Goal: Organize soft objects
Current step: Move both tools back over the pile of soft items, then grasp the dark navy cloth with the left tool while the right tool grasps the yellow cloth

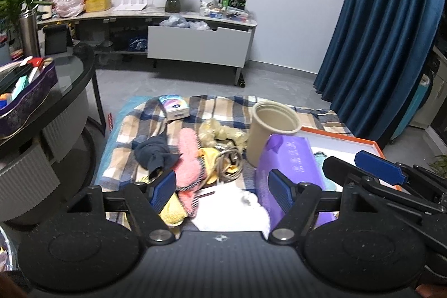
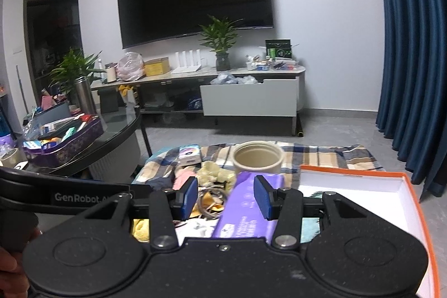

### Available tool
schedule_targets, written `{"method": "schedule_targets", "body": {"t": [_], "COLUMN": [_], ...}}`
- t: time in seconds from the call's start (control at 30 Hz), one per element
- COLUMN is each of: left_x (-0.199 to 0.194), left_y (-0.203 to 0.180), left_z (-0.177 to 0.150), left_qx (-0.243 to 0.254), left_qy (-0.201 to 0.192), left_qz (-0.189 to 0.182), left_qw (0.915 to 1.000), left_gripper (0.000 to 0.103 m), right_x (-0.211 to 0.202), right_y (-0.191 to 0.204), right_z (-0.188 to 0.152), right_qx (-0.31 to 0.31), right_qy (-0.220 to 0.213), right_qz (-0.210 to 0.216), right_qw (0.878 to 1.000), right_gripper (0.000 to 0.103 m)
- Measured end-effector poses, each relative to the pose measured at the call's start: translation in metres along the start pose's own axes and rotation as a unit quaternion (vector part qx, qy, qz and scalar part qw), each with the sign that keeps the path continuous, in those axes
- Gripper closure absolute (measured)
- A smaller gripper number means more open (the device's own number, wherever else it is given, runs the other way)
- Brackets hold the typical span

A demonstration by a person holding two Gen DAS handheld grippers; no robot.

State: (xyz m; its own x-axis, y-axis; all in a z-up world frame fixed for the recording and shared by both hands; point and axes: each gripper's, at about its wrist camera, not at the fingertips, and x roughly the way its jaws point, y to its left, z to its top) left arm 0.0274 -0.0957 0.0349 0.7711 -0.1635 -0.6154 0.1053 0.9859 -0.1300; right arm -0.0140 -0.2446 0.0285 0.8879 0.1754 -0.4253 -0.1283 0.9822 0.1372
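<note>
In the left wrist view the left gripper [image 1: 223, 186] has its fingers apart and empty above the pink sock [image 1: 187, 158] on the plaid blanket [image 1: 134, 124], and in the right wrist view the right gripper [image 2: 225, 198] also has its fingers apart, empty, before the purple pack [image 2: 245, 211] beside the orange box [image 2: 419, 203].

I see a plaid blue-beige blanket [image 1: 223, 108], pink fuzzy sock [image 1: 190, 158], navy sock [image 1: 153, 151], purple pack [image 1: 287, 158], beige cup [image 1: 272, 130], orange-rimmed white box [image 2: 363, 183].

The purple pack [image 1: 287, 158] was partly hidden behind the left gripper's right finger [image 1: 282, 190]. The orange-rimmed box [image 2: 402, 180] was cut off by the right edge. The pack's print was too blurred to be read.
</note>
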Motion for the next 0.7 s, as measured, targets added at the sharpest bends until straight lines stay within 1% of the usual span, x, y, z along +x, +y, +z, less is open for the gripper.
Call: {"method": "schedule_targets", "body": {"t": [0.27, 0.37, 0.43, 0.5, 0.7], "left_x": [-0.002, -0.002, 0.000, 0.003, 0.023], "left_y": [0.023, 0.033, 0.040, 0.048, 0.080], "left_z": [-0.005, -0.007, -0.009, -0.013, -0.025], "left_qx": [-0.014, -0.023, -0.028, -0.030, -0.057], "left_qy": [0.005, 0.008, 0.011, 0.013, 0.041], "left_qz": [0.016, 0.019, 0.018, 0.027, 0.058], "left_qw": [0.9998, 0.9995, 0.9994, 0.9991, 0.9958], "left_gripper": [0.029, 0.025, 0.025, 0.025, 0.024], "right_x": [0.013, 0.017, 0.017, 0.018, 0.023], "right_y": [0.019, 0.027, 0.030, 0.031, 0.037], "right_z": [-0.005, -0.008, -0.011, -0.014, -0.025], "right_qx": [-0.011, -0.018, -0.022, -0.021, -0.022], "right_qy": [0.012, 0.017, 0.019, 0.022, 0.038], "right_qz": [0.021, 0.028, 0.033, 0.036, 0.045], "right_qw": [1.000, 0.999, 0.999, 0.999, 0.998], "right_gripper": [0.048, 0.048, 0.048, 0.048, 0.048]}}
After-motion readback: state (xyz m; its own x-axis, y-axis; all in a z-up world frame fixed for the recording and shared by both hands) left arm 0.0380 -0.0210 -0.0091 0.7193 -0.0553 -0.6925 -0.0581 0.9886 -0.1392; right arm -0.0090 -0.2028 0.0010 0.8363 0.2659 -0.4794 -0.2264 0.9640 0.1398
